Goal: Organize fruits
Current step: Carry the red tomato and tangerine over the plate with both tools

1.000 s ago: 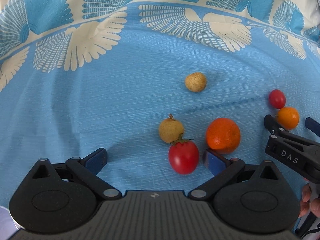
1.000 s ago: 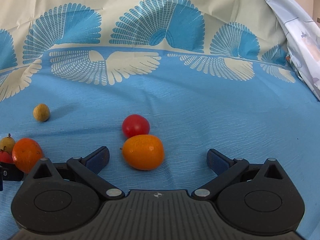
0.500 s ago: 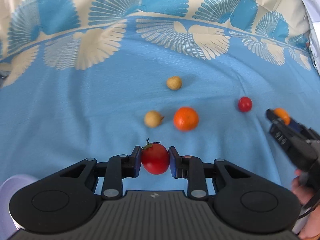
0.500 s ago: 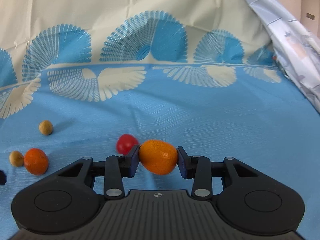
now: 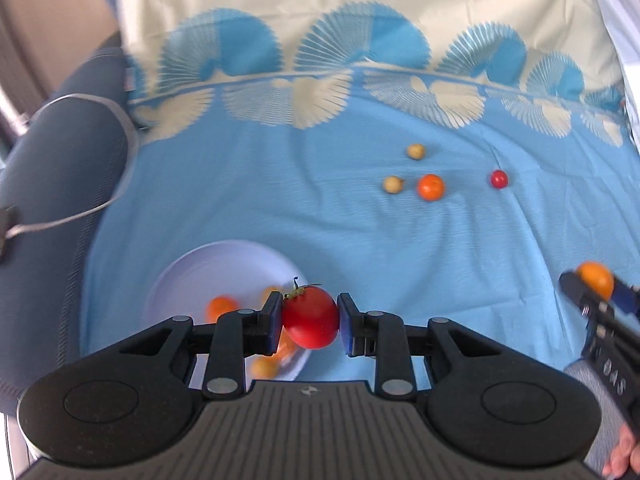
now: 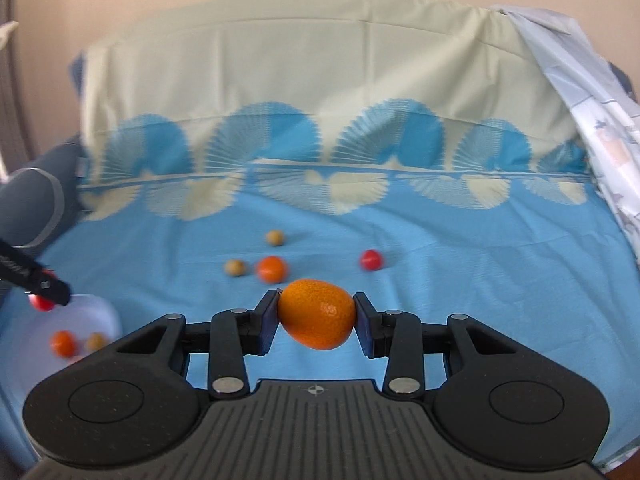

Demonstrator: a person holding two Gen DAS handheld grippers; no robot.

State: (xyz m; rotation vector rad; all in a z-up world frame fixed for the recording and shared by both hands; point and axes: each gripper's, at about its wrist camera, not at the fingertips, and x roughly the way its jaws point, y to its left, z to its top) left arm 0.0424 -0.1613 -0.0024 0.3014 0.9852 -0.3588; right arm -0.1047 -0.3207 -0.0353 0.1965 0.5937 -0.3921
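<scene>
Aloft, left gripper [image 5: 310, 323] clamps a round red stemmed tomato [image 5: 311, 317] above the pale plastic plate's [image 5: 192, 268] right edge. Right gripper [image 6: 316, 322] pinches an oval orange kumquat [image 6: 316, 313] over the blue patterned cloth [image 6: 460, 264]; 4 small fruits lie beyond.

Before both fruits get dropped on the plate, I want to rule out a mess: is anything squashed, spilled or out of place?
Nothing stands out. The red stemmed tomato in the left gripper and the oval orange citrus fruit in the right gripper look intact. The pale round plate sits flat on the blue cloth, where four fruits wait.
</scene>
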